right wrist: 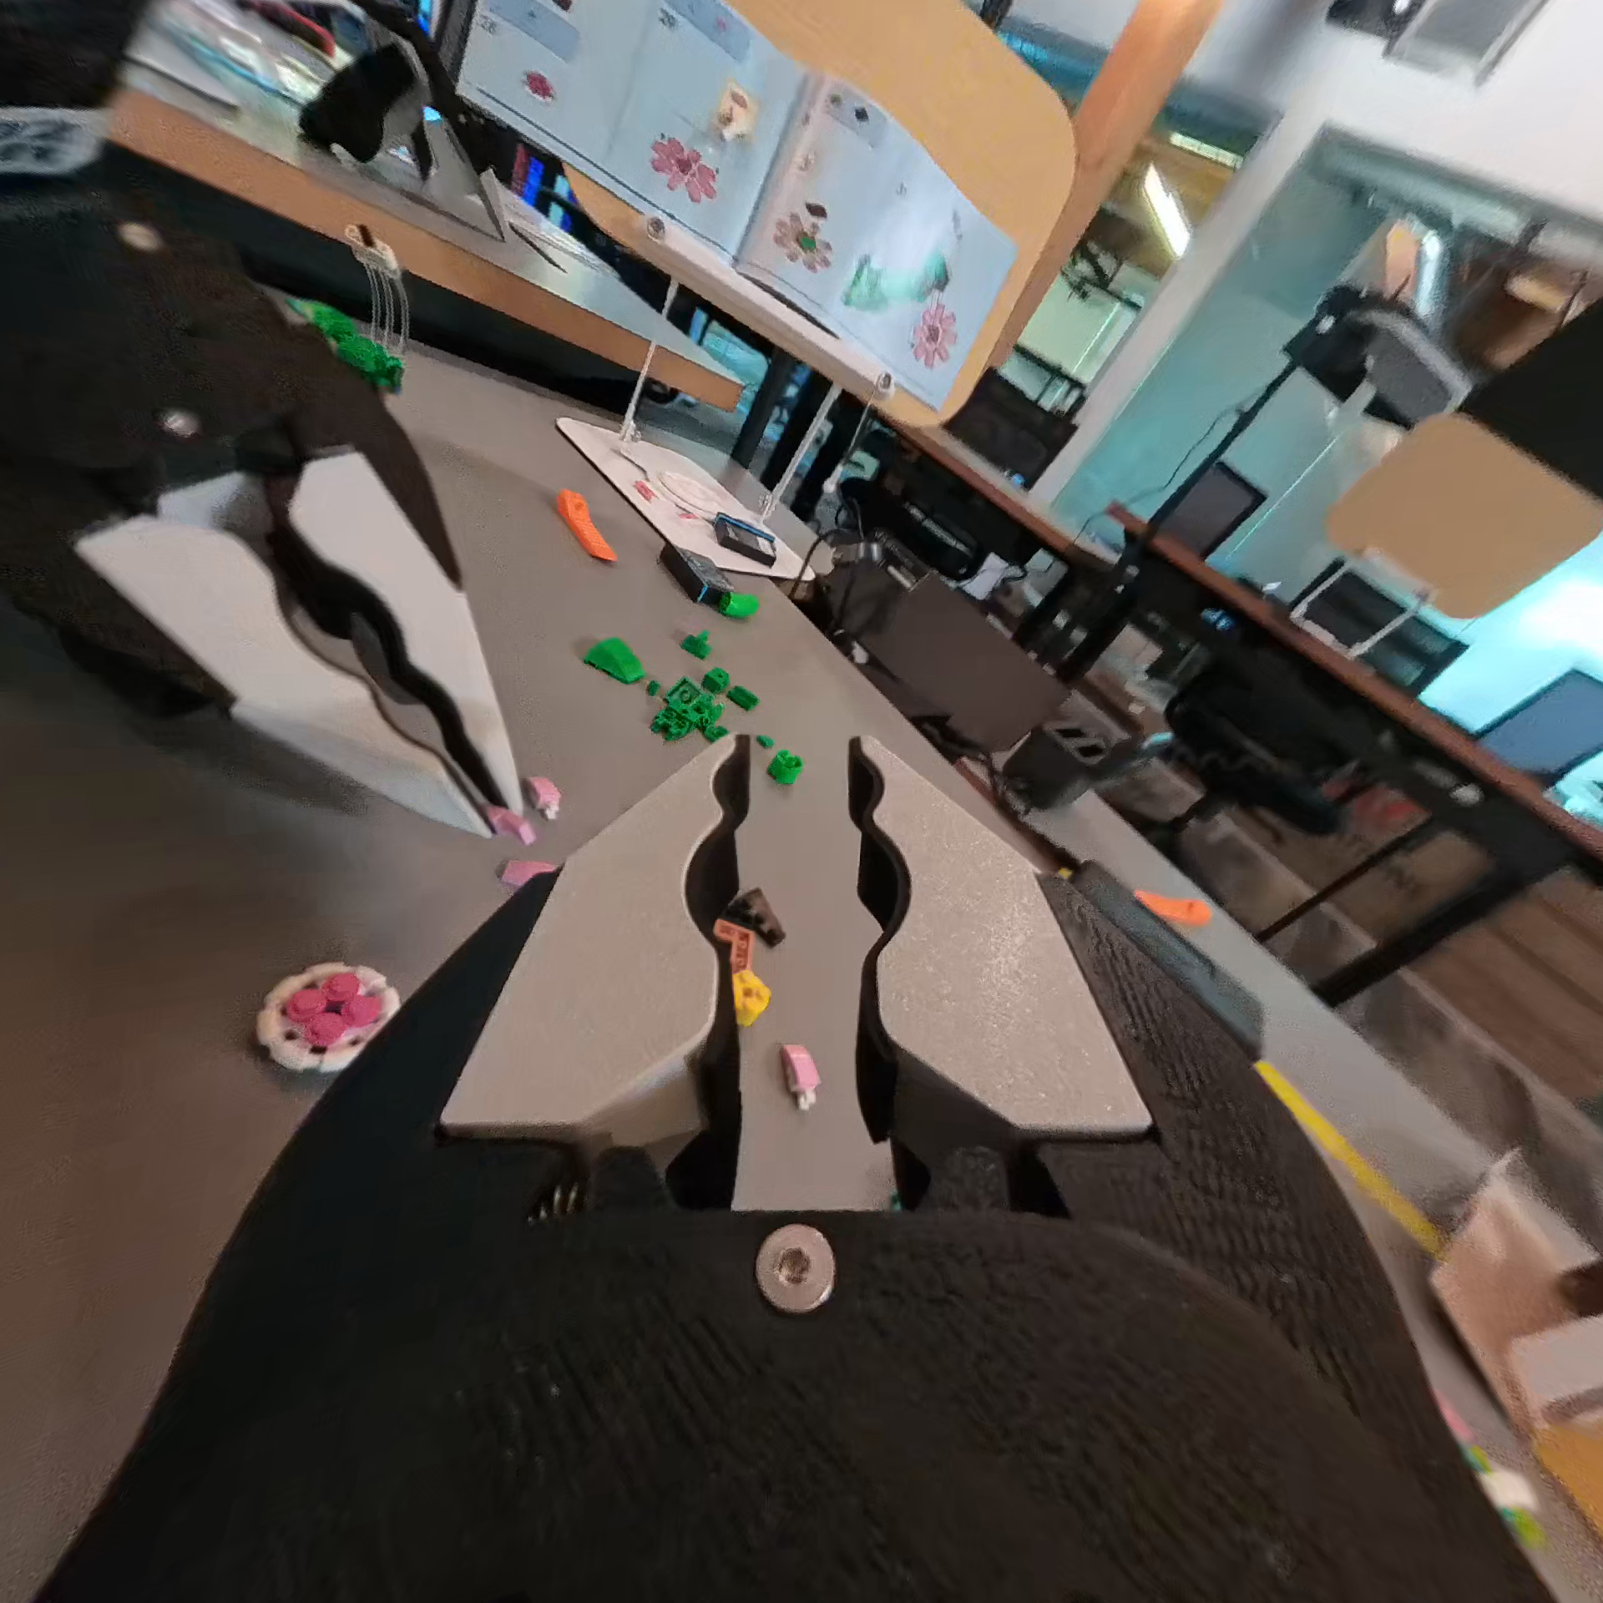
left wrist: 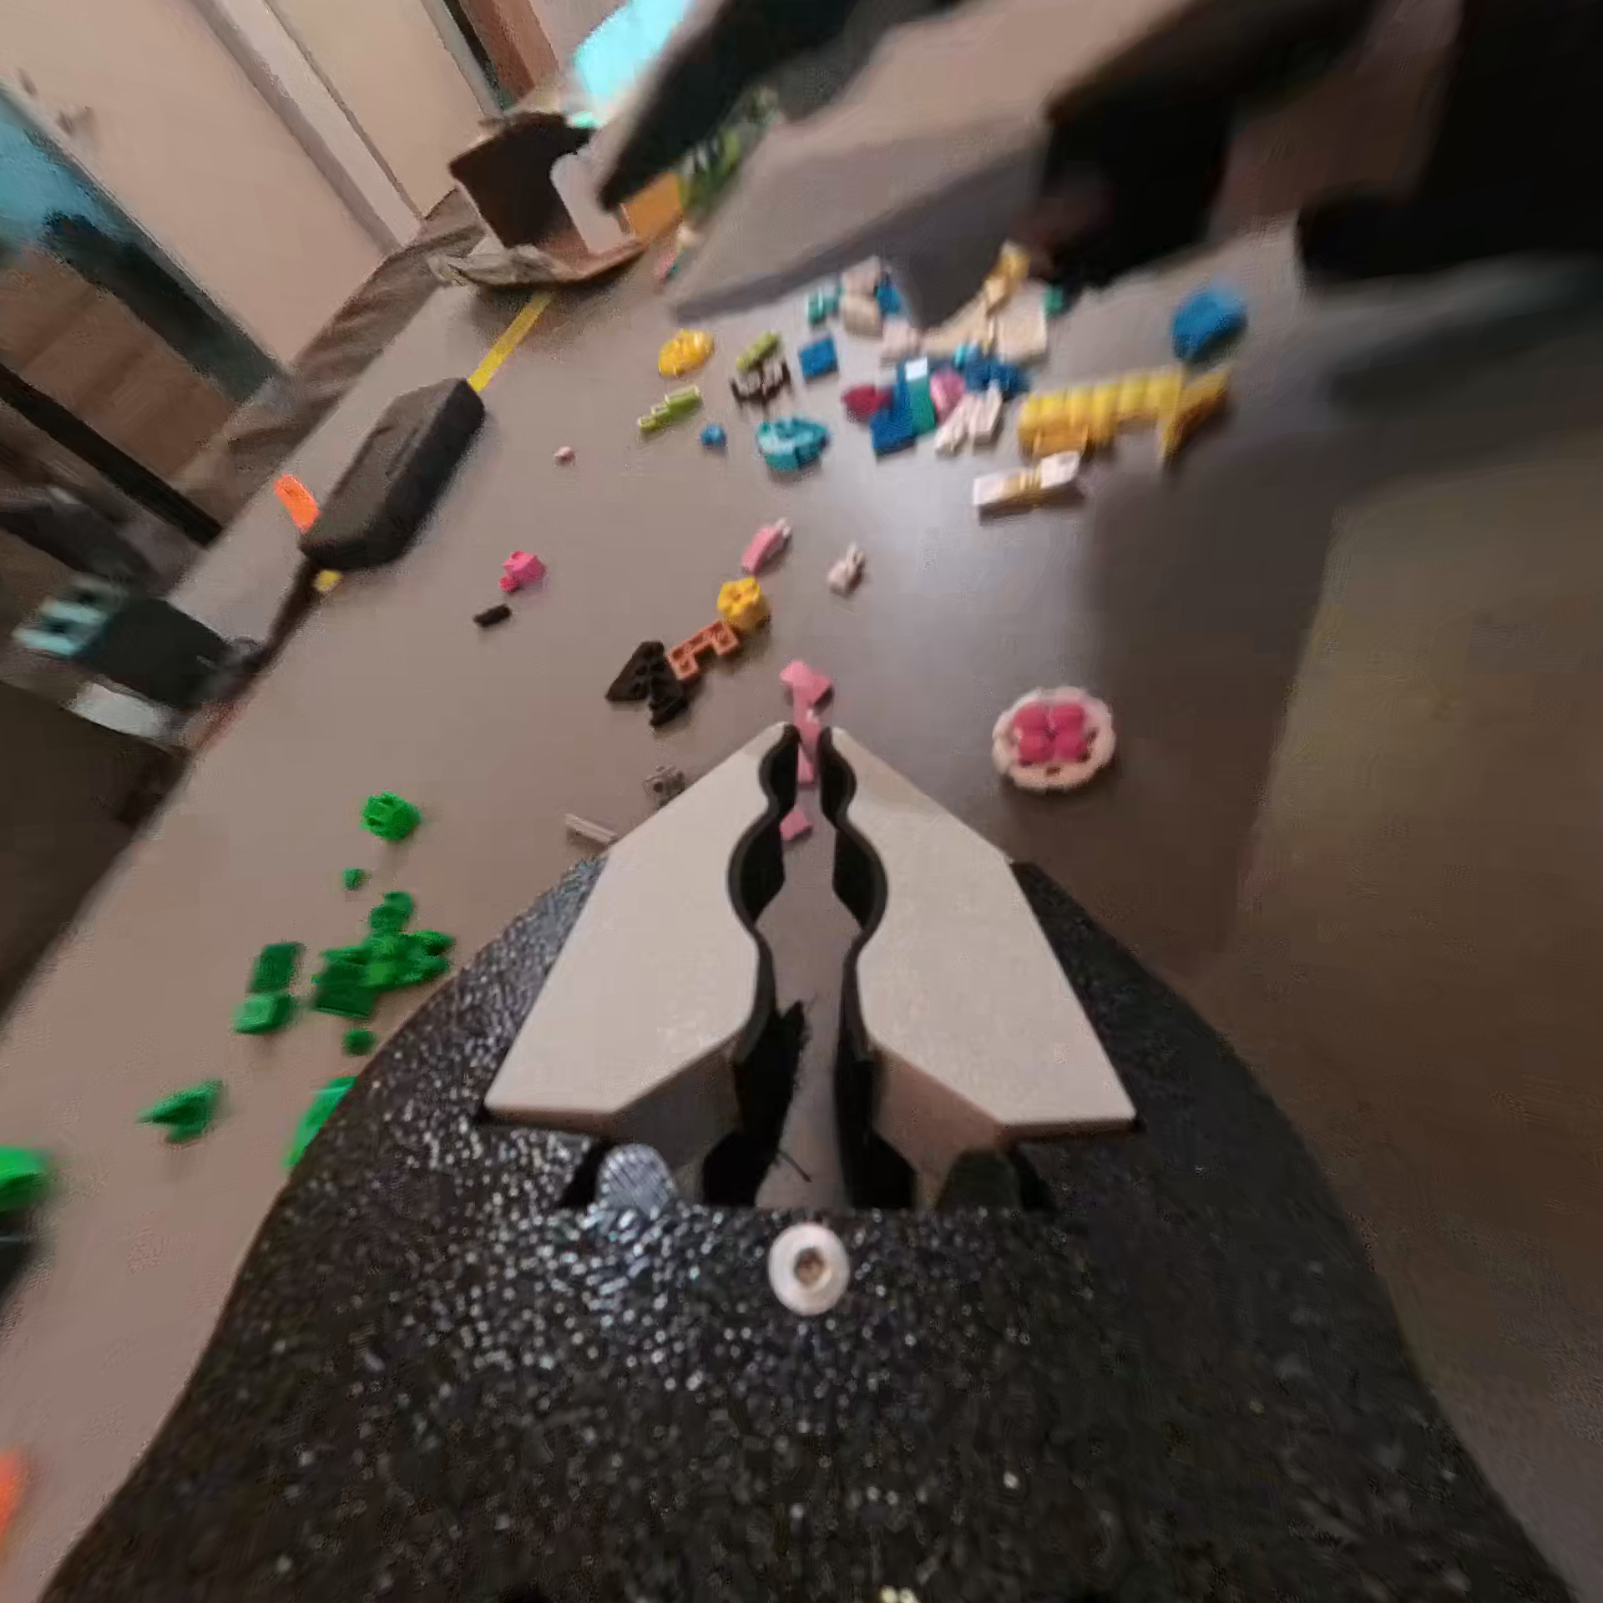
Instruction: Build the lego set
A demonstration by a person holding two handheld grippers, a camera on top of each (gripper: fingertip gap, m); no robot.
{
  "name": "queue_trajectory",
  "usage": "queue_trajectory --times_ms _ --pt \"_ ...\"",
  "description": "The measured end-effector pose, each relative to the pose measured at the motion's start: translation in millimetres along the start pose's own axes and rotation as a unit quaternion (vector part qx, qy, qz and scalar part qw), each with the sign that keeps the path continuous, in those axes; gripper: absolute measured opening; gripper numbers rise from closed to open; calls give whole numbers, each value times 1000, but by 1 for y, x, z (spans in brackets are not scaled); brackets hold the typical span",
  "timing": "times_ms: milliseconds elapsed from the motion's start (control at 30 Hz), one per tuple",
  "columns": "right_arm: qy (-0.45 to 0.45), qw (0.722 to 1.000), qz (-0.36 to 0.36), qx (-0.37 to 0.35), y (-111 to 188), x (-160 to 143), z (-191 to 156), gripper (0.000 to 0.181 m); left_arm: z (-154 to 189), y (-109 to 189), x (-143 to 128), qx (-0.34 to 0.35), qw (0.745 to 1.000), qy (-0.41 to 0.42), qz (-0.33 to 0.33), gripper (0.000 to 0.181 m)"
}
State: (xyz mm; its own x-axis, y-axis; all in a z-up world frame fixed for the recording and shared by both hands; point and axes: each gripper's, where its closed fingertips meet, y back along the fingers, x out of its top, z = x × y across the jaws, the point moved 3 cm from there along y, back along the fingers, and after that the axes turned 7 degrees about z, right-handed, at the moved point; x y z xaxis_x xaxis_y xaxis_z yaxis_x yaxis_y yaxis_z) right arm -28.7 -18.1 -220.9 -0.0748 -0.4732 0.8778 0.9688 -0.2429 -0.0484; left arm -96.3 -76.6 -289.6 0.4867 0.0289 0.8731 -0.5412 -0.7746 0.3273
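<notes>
My left gripper [left wrist: 808,737] is shut on a small light pink piece [left wrist: 803,694], with its tips low at the grey table [left wrist: 1214,867]. In the right wrist view the left gripper [right wrist: 503,811] is at the left, its tips on the pink piece [right wrist: 513,824], with two more pink pieces [right wrist: 544,794] close by. My right gripper [right wrist: 798,750] is open and empty above the table. Below its fingers lie a black piece [right wrist: 756,915], a salmon piece [right wrist: 736,945], a yellow piece [right wrist: 750,997] and a pink piece [right wrist: 800,1071]. A white round plate with magenta studs [left wrist: 1052,737] lies to the right; it also shows in the right wrist view [right wrist: 328,1015].
Green pieces [right wrist: 694,703] are scattered mid-table, seen also in the left wrist view [left wrist: 382,954]. A pile of mixed bricks [left wrist: 937,382] and a yellow build [left wrist: 1119,408] lie far off. An instruction booklet on a stand [right wrist: 781,191] and an orange tool [right wrist: 585,525] are at the back. The grippers' ends are close to 10 centimetres from one another. The yellow build [left wrist: 1119,408] is about 15 centimetres from both grippers' fingertips.
</notes>
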Motion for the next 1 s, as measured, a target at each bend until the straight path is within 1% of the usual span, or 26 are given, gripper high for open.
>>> queue_trajectory --times_ms 67,100,133,200,233,300,367,400,433,500,600,700,900,1000 --pt "-38 999 -19 -12 0 -7 7 19 5 -2 -4 18 994 -99 -31 2" --pt "-54 997 -40 -31 0 -14 13 17 8 -3 -4 24 990 -137 -33 2" --pt "-63 995 -67 -43 0 -23 17 16 11 -5 -5 24 985 -165 -34 2" --pt "-75 992 -98 -27 0 -35 14 16 17 -9 -12 16 977 -208 -54 2" --pt "-86 991 -103 1 -1 -37 7 15 18 -10 -15 15 971 -228 -64 2" --pt "-127 980 -115 96 -3 -36 -19 11 16 -9 -15 29 962 -263 -67 2" --pt "-199 953 -124 191 -1 -32 -46 12 15 -6 -5 46 952 -301 -41 2" --pt "-233 939 -120 222 -1 -28 -55 14 15 -4 -1 54 944 -324 -28 2" --pt "-257 930 -114 237 -1 -25 -60 14 15 -2 3 61 935 -348 -17 2" --pt "-274 923 -110 245 -1 -23 -62 14 16 1 10 76 921 -383 1 2" --pt "-293 916 -104 252 0 -20 -62 14 23 3 19 77 914 -397 34 2" --pt "-302 910 -104 266 2 -18 -65 7 24 4 21 83 907 -411 41 2" --pt "-298 910 -109 268 3 -18 -65 7 24 4 20 80 906 -413 46 1" --pt "-291 910 -110 274 5 -18 -65 6 27 3 20 72 915 -394 53 1"
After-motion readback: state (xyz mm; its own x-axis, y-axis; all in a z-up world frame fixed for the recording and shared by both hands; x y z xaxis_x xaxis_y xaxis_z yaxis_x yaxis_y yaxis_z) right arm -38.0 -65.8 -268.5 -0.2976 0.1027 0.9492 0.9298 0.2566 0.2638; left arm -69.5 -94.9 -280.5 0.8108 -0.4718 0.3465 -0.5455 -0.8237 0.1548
